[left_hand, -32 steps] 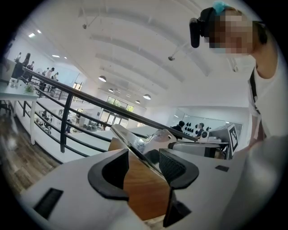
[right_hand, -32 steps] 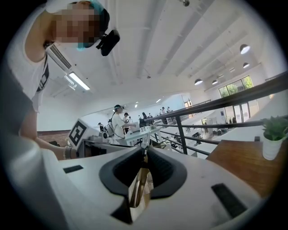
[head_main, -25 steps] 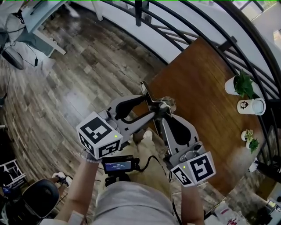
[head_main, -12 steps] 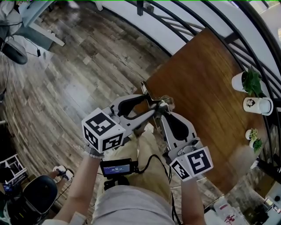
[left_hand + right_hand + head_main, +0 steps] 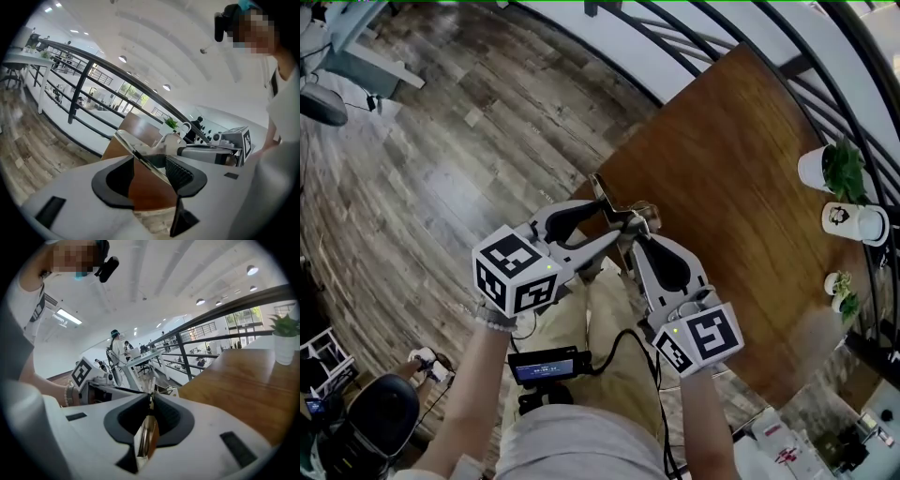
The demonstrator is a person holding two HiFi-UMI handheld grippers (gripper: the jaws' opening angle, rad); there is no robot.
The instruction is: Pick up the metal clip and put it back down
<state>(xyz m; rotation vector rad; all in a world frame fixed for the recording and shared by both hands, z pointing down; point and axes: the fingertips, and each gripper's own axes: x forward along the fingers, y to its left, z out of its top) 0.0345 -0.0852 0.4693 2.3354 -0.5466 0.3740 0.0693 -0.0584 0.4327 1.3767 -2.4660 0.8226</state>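
Note:
The metal clip (image 5: 604, 195) is a thin shiny strip held in the air over the near edge of the brown wooden table (image 5: 722, 169). My right gripper (image 5: 636, 229) is shut on it; in the right gripper view the clip (image 5: 149, 427) stands edge-on between the closed pads of that gripper (image 5: 151, 398). My left gripper (image 5: 610, 223) meets it from the left. In the left gripper view the clip (image 5: 140, 157) runs between the jaws of the left gripper (image 5: 151, 160) along the ribbed right pad, with a wide gap to the left pad.
On the table's far right stand a white pot with a green plant (image 5: 825, 169), a white mug (image 5: 855, 223) and a small plant (image 5: 836, 295). A black railing (image 5: 694, 42) curves behind the table. Wooden floor (image 5: 441, 159) lies to the left.
Both grippers, still together with the clip, have drifted slightly up and left in the head view. The hold on the clip looks the same.

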